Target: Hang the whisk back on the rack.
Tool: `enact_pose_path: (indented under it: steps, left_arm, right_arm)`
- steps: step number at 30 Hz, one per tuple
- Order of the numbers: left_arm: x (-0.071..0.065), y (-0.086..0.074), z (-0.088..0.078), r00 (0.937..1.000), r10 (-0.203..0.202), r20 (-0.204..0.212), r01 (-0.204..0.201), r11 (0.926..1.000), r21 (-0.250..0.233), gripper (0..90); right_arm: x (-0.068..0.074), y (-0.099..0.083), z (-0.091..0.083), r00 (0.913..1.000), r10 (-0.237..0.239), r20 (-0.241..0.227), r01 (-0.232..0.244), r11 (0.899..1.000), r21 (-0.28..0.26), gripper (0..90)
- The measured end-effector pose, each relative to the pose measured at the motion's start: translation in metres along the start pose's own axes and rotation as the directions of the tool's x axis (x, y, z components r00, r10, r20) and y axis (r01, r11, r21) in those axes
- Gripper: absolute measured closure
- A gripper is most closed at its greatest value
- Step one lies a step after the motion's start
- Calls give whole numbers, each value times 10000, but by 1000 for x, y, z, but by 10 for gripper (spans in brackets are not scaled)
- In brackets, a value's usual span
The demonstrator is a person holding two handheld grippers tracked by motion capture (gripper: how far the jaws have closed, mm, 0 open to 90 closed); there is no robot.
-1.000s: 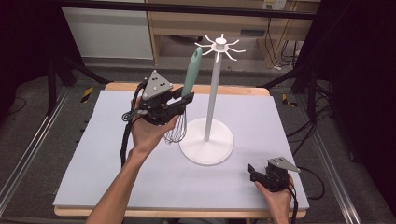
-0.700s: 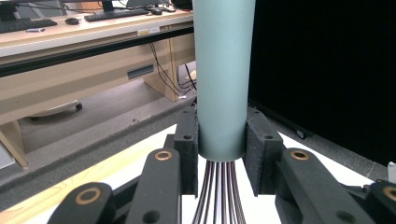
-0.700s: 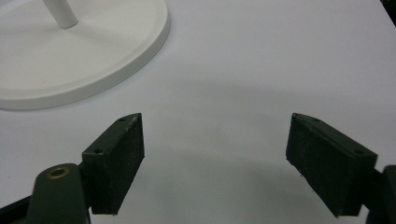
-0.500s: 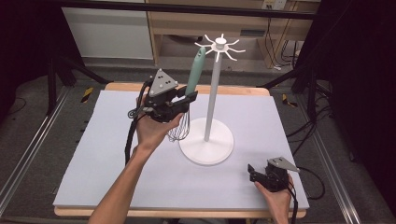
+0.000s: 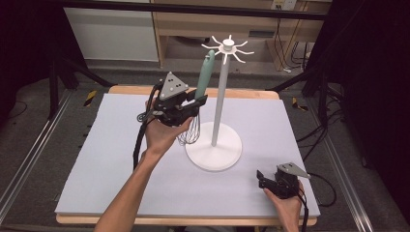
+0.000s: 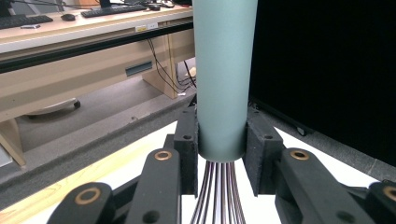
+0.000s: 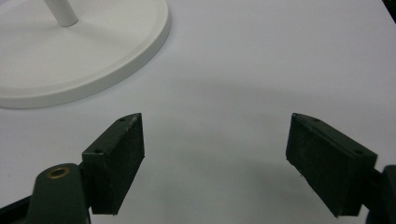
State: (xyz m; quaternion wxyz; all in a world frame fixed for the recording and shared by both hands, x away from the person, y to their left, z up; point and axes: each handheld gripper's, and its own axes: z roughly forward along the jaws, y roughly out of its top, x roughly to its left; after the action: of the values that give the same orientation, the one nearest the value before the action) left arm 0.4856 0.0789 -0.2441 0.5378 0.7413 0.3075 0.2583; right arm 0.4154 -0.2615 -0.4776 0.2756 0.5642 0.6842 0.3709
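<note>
The left gripper is clamped on a wire whisk with a smooth pale-green cylindrical handle, its black pads pressed against the lower end of that handle just above where the dark wires fan out. In the left gripper view the handle stands upright between the two pads, with the wires running down out of the bottom of the view. From the high view the whisk is lifted off the table, leaning slightly, its handle tip at about ten o'clock from the top of the white metal hanging stand with a round base and a crown of short hooks, close beside the pole but apart from it; the wire bulb hangs just to the nine o'clock side of the round base. The right gripper rests low at about four o'clock from the stand, near the front edge of the pale grey table mat. Its jaws stand apart with only bare mat between them, and the stand's round base lies at eleven o'clock in the right gripper view.
</note>
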Motion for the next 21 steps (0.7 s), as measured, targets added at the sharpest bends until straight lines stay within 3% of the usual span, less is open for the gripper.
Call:
enact_pose_path:
  steps: [8, 21]
  left_arm:
    - [0, -1, 6, 9998, 149, -123, -150, 9999, -75, 685]
    - [1, -4, 18, 10000, 41, -18, -42, 9991, -411, 683]
  right_arm:
    - [0, 0, 0, 10000, -18, -10, 18, 10000, 6, 198]
    - [0, 0, 0, 10000, -48, -41, 48, 10000, -7, 197]
